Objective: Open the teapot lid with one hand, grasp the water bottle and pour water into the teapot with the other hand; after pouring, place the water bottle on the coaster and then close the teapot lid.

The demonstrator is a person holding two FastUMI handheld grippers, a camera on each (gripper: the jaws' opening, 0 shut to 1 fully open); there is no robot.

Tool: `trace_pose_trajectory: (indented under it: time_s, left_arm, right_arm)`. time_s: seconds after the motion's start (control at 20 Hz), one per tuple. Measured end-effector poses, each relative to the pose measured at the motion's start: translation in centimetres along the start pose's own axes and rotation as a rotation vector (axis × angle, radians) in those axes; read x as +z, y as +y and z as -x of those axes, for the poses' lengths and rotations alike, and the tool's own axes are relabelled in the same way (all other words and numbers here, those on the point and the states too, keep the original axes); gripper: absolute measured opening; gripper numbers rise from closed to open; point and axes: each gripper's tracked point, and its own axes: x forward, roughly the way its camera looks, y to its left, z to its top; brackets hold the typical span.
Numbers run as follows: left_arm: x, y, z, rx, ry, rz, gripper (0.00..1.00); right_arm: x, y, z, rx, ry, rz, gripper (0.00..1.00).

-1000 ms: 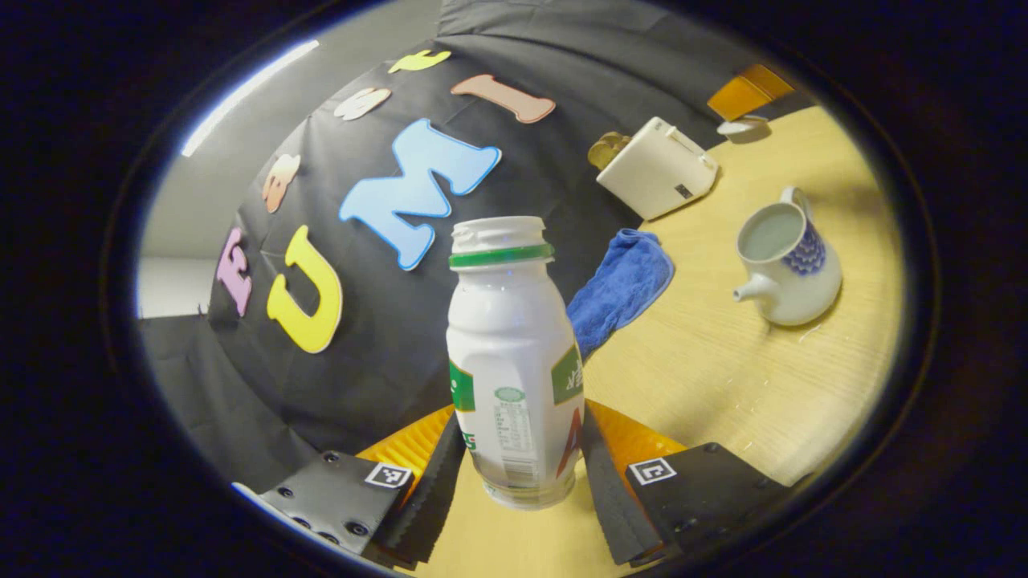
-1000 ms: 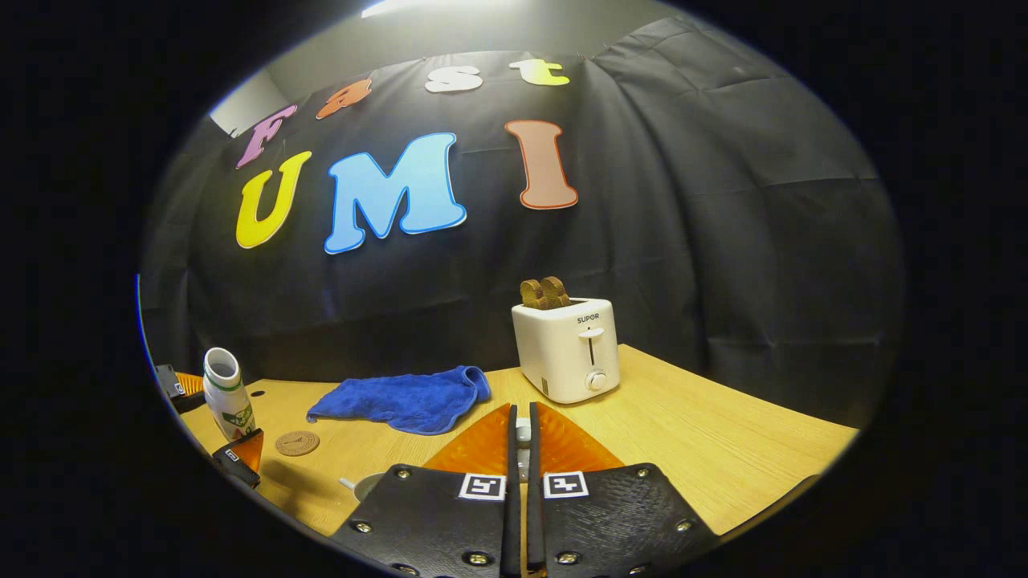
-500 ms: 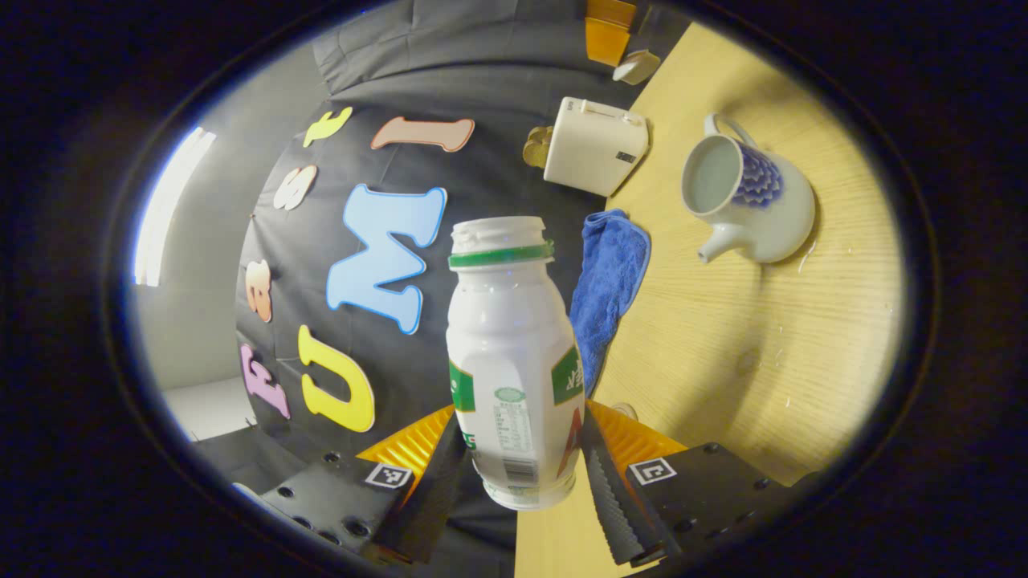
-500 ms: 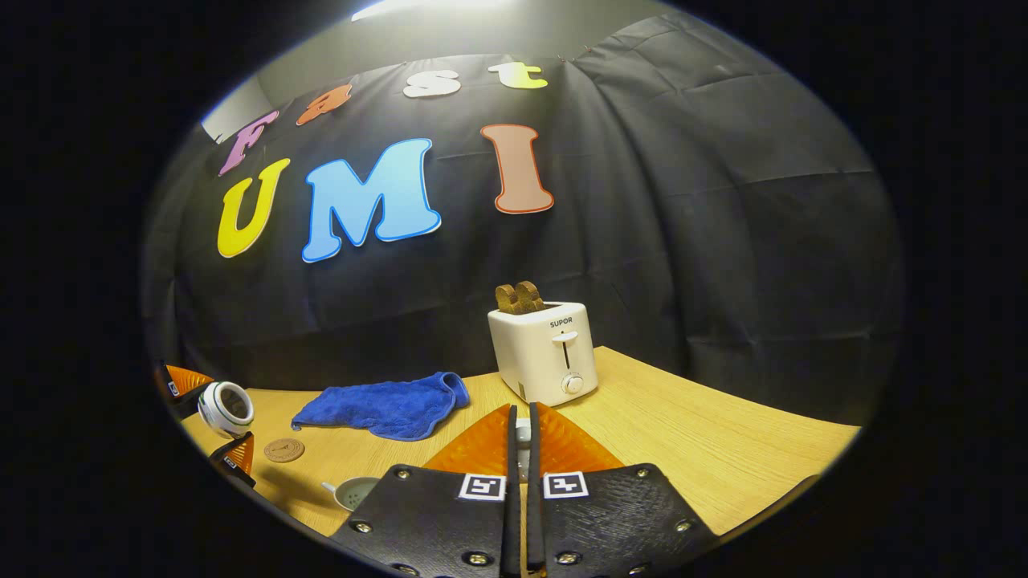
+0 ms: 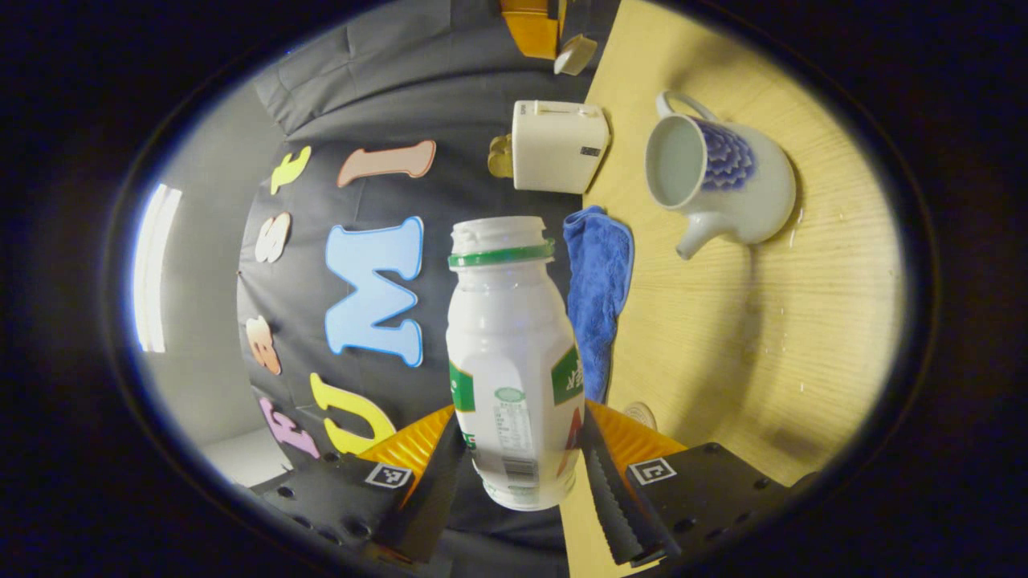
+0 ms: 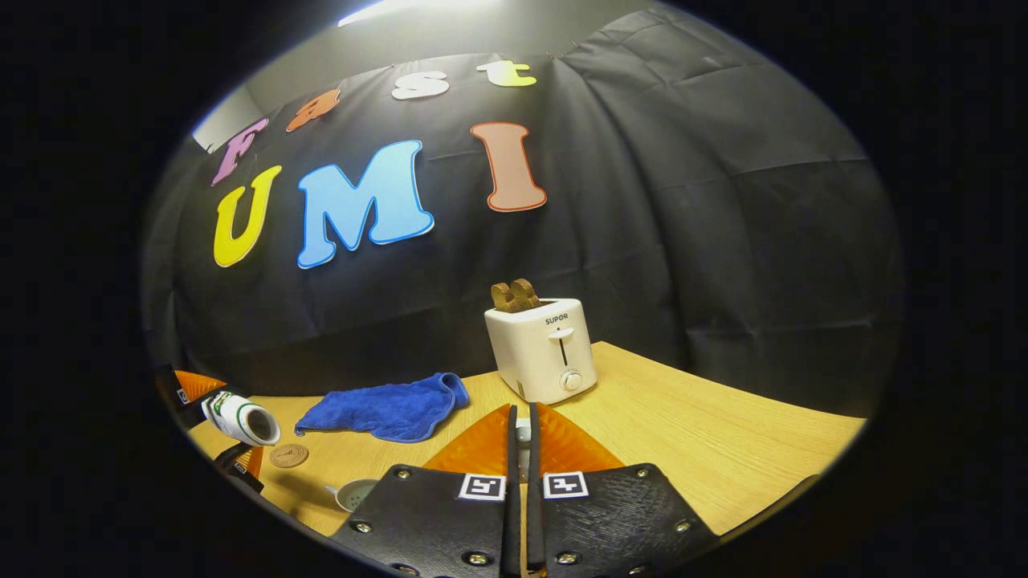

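My left gripper (image 5: 520, 421) is shut on the lower body of a white, uncapped water bottle (image 5: 510, 345) with a green neck ring. In the right gripper view the bottle (image 6: 241, 418) lies tipped almost sideways above the table, mouth toward the teapot (image 6: 356, 493). The white teapot (image 5: 723, 181) with a blue pattern stands open on the wooden table, to the right of the bottle's mouth. I see no water stream. My right gripper (image 6: 520, 411) is shut on the teapot lid (image 6: 523, 434), held above the table. The lid (image 5: 575, 54) shows far off. A round brown coaster (image 6: 288, 455) lies under the bottle.
A blue towel (image 6: 381, 408) lies at the back of the wooden table (image 6: 707, 449), with a white toaster (image 6: 542, 349) holding toast to its right. Small drops speckle the table (image 5: 787, 353) near the teapot.
The left gripper has tipped the bottle from upright to nearly sideways and brought it closer to the teapot. The right gripper still holds the lid, barely moved.
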Motion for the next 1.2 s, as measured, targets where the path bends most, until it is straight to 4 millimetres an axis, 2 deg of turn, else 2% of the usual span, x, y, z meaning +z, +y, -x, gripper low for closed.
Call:
trace_pose_trajectory:
  time_s: [0.2, 0.55, 0.65, 0.7, 1.2]
  left_arm:
    - [0.9, -0.1, 0.6, 0.011, -0.024, -0.064, 0.89]
    - [1.3, 0.0, 0.8, 0.028, -0.048, -0.158, 0.89]
    - [1.5, 0.2, 0.8, 0.034, -0.057, -0.177, 0.83]
    - [1.8, 0.4, 0.8, 0.04, -0.061, -0.193, 0.89]
    - [2.9, 1.4, 0.6, 0.057, -0.093, -0.27, 0.89]
  right_arm:
    - [-0.1, -0.3, -0.1, -0.003, 0.004, -0.014, 0.03]
    - [-0.2, -0.2, -0.1, 0.0, 0.006, -0.016, 0.03]
    - [-0.3, -0.2, -0.2, 0.001, 0.008, -0.017, 0.03]
    - [-0.3, -0.3, -0.2, 0.0, 0.008, -0.022, 0.03]
    - [-0.1, -0.6, -0.2, -0.002, 0.004, -0.045, 0.03]
